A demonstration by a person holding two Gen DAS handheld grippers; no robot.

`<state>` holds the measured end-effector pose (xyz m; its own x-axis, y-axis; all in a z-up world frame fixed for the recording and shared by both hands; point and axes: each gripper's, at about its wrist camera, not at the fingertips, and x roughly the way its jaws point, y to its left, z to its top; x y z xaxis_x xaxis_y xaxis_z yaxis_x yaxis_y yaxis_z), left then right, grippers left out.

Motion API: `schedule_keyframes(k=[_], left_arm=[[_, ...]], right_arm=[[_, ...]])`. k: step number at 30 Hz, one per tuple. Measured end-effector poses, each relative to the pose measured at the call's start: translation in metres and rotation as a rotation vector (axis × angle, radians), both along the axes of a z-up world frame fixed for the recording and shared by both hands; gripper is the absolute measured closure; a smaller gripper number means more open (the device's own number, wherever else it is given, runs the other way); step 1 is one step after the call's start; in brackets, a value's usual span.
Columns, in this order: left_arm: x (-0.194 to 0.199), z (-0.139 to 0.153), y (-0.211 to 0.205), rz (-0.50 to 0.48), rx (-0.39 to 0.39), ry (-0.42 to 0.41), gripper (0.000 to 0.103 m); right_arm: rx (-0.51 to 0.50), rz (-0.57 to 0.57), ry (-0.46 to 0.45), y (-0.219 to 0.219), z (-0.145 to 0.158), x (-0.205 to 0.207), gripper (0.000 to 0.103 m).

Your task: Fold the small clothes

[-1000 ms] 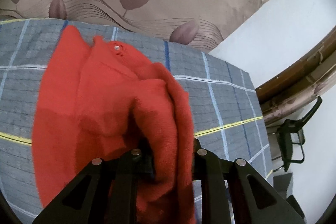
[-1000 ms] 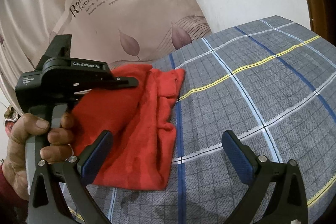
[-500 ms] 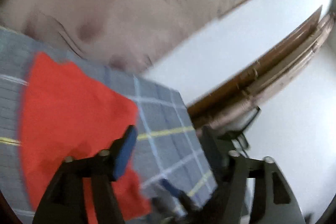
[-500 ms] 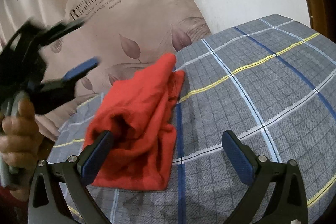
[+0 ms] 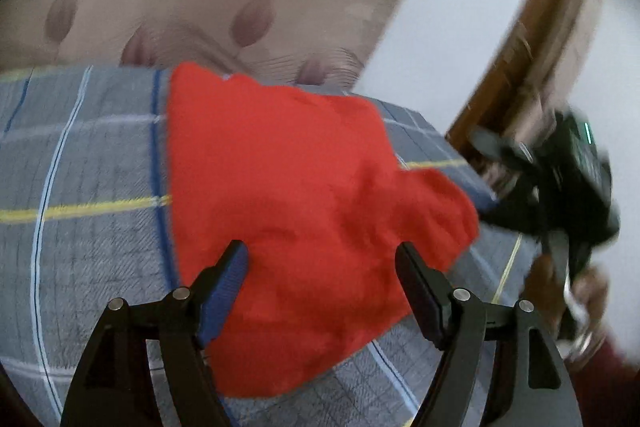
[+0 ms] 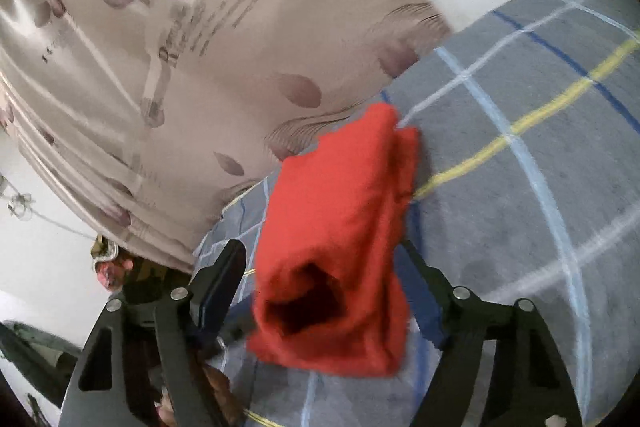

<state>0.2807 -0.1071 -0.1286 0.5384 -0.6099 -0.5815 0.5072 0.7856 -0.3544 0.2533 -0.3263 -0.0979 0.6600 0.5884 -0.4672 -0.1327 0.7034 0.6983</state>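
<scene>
A small red knitted garment (image 5: 304,211) lies folded over on the grey plaid bedsheet (image 5: 88,187). My left gripper (image 5: 320,267) is open and hovers just above its near part, holding nothing. In the right wrist view the garment (image 6: 340,227) shows as a folded bundle with an open end toward the camera. My right gripper (image 6: 320,279) is open, with a finger on each side of that near end. The right gripper's body (image 5: 560,187) shows blurred at the right of the left wrist view.
A beige curtain with leaf prints (image 6: 160,67) hangs behind the bed. A white wall and brown wooden door frame (image 5: 540,47) stand at the right. The bed edge (image 5: 480,195) drops off close to the garment's right side.
My left gripper let go of the garment, opened and swung back over it. My right gripper moved forward and now straddles the garment's near end. The garment is folded narrower.
</scene>
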Motion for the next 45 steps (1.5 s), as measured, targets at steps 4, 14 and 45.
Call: schedule_keyframes(k=[4,14,45], left_arm=[[-0.006,-0.007,-0.008,-0.041,0.028,-0.01,0.027],[-0.007,-0.02,0.05,0.002,-0.131,0.115,0.027],[-0.008,-0.017,0.037,0.034,-0.197,0.076,0.027]], right_arm=[[-0.098,0.087,0.13,0.034,-0.019,0.014,0.091],[0.062,0.057,0.177,0.0,-0.058,-0.019,0.089],[-0.233,-0.004,0.202,0.02,-0.02,0.117,0.074]])
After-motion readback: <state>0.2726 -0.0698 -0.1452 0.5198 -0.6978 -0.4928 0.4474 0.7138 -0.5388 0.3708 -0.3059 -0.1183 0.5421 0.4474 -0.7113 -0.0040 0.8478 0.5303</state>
